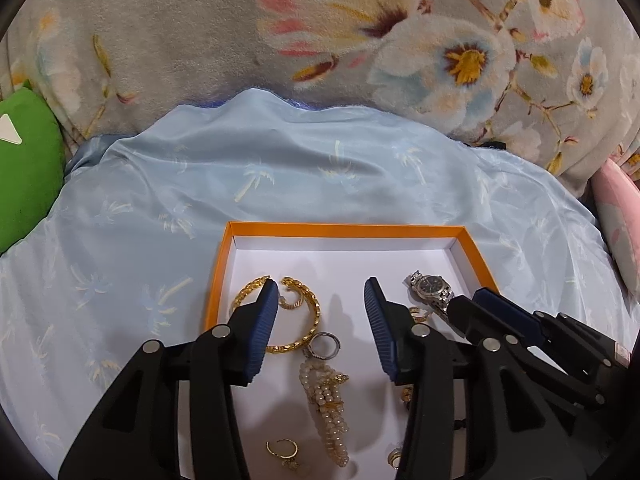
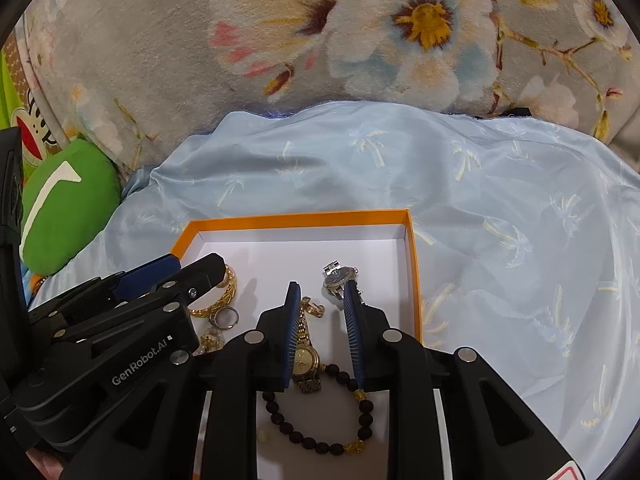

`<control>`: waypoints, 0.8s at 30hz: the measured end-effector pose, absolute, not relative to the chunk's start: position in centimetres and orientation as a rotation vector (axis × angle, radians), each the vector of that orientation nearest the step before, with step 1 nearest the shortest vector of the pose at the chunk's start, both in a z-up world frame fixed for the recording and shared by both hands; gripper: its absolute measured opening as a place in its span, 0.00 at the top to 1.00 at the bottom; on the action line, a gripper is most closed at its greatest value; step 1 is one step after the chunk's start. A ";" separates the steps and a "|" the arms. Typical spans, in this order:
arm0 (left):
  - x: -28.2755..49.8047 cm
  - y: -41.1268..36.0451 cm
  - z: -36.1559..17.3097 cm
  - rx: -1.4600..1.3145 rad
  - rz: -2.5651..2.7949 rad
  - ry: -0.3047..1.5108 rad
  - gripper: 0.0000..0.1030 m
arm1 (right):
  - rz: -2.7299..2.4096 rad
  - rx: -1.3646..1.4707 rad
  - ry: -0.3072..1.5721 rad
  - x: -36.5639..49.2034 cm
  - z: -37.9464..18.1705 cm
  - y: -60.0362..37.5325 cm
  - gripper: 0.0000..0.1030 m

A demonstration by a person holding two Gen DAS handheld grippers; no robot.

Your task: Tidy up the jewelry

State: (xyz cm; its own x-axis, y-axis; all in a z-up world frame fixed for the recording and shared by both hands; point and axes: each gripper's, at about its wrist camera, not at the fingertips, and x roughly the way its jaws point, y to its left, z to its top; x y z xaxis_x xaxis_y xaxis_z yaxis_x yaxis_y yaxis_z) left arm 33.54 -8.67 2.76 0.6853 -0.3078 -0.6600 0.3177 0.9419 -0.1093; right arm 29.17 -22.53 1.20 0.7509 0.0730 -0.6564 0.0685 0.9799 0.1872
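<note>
An orange box (image 1: 344, 229) with a white floor holds the jewelry. In the left wrist view I see a gold chain bangle (image 1: 314, 312), a silver ring (image 1: 326, 346), a pearl bracelet (image 1: 326, 404), a small gold ring (image 1: 282, 450) and a silver watch (image 1: 430, 285). My left gripper (image 1: 322, 300) is open above the box, empty. In the right wrist view a gold watch (image 2: 306, 358), a dark bead bracelet (image 2: 316, 426) and the silver watch (image 2: 340, 276) lie in the box (image 2: 414, 264). My right gripper (image 2: 322, 294) is open above them, empty.
The box rests on a light blue satin cloth (image 1: 280, 176) with palm prints. A grey floral blanket (image 1: 240, 20) rises behind it. A green cushion (image 1: 24, 160) lies at the left and a pink item (image 1: 618, 208) at the right.
</note>
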 end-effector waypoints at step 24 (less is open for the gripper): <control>30.4 -7.6 4.5 0.016 -0.334 0.722 0.58 | -0.030 0.168 0.695 25.3 2.6 -21.8 0.66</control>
State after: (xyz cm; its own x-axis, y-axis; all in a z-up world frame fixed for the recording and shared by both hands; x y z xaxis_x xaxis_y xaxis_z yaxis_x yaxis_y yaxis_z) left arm 30.38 -7.56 4.47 0.6995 -0.2946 -0.6511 0.3057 0.9469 -0.1000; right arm 25.33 -21.77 2.59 0.7680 0.0282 -0.6399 0.0836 0.9861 0.1439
